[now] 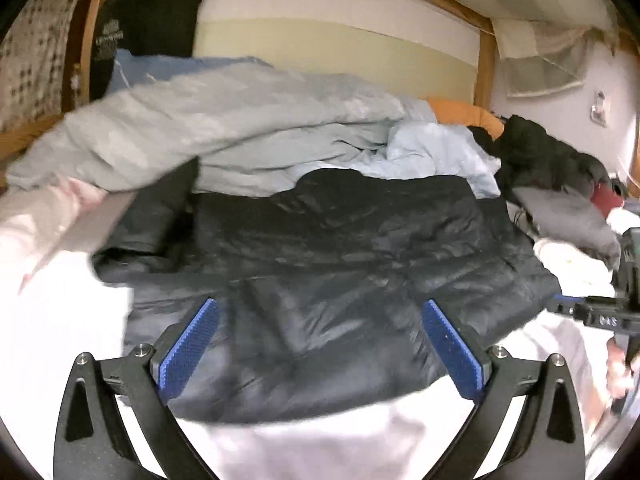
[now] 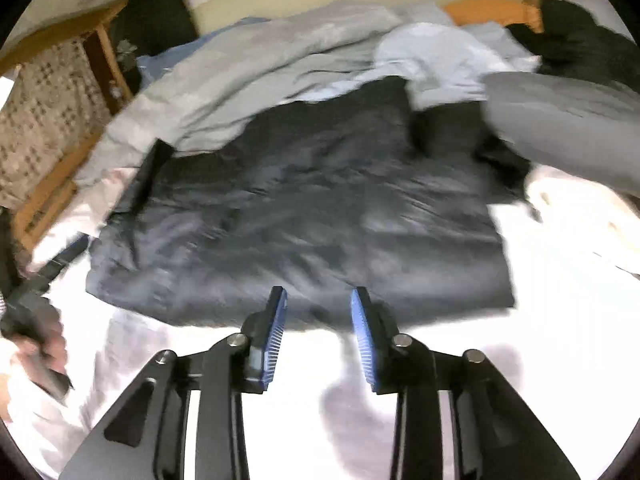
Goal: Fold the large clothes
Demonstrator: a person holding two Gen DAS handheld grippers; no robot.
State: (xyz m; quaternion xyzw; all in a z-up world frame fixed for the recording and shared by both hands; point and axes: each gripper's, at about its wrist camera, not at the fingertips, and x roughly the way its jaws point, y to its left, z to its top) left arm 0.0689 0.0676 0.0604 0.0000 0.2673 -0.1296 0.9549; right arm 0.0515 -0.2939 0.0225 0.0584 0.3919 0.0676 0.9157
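We judge the fold partly done: the dark jacket (image 1: 320, 272) lies just ahead of our fingers as a rough rectangle, one sleeve (image 1: 156, 216) tucked at its far left; a further fold seems left. Our left gripper (image 1: 320, 344) stands wide apart, empty. Our right gripper (image 2: 319, 336) is partly apart, nothing between. Under the fingers is a white sheet (image 2: 560, 320); beyond lies a grey duvet (image 1: 224, 128) and a wooden bed frame (image 1: 486, 60).

Bare sheet (image 2: 560, 280) beside jacket (image 2: 304, 216)
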